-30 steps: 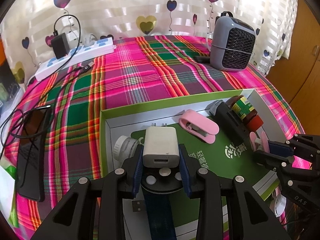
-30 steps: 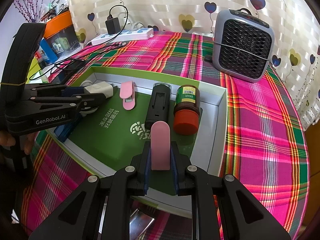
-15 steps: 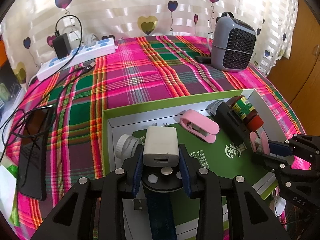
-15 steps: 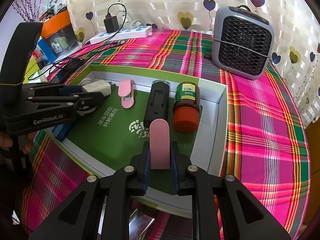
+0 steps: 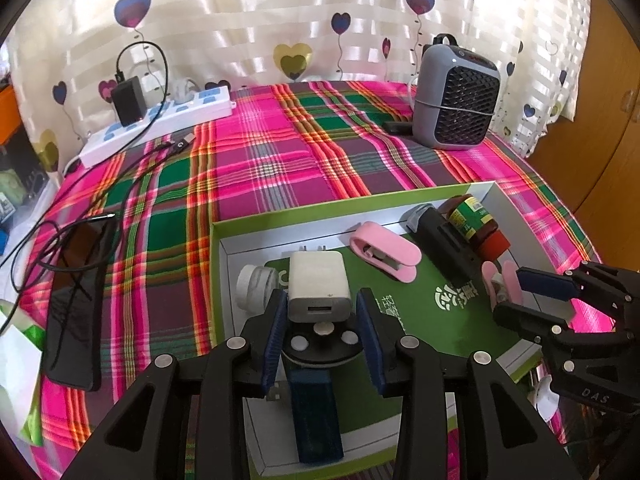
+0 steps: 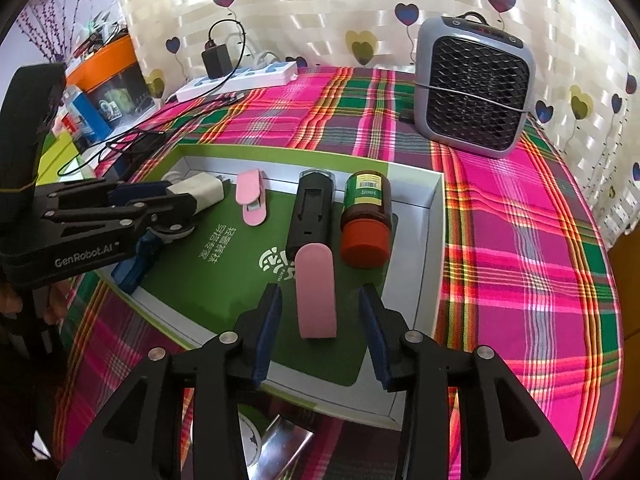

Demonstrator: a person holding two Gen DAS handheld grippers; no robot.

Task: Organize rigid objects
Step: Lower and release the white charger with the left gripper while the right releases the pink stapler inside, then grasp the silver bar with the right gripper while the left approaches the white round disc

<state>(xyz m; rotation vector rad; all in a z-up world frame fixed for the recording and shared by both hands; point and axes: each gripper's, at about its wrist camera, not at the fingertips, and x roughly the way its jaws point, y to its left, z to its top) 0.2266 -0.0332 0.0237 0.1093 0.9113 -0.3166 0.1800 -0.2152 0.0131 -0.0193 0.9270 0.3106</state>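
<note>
From the left wrist, the left tongs (image 5: 322, 322) have just been widening; the white charger (image 5: 319, 285) lies between their blue pads, which stand clear of its sides, inside the green box (image 5: 304, 209).

From the right wrist, the right tongs (image 6: 320, 312) have just spread apart; the pink clip (image 6: 315, 290) lies loose between them, just ahead sit a black case (image 6: 313, 206) and brown bottle (image 6: 366, 216).

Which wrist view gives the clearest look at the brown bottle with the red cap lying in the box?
The right wrist view: the brown bottle lies on its side in full sight, green label and red cap both clear. In the left wrist view it sits small at the box's far corner beside the black device.
</note>
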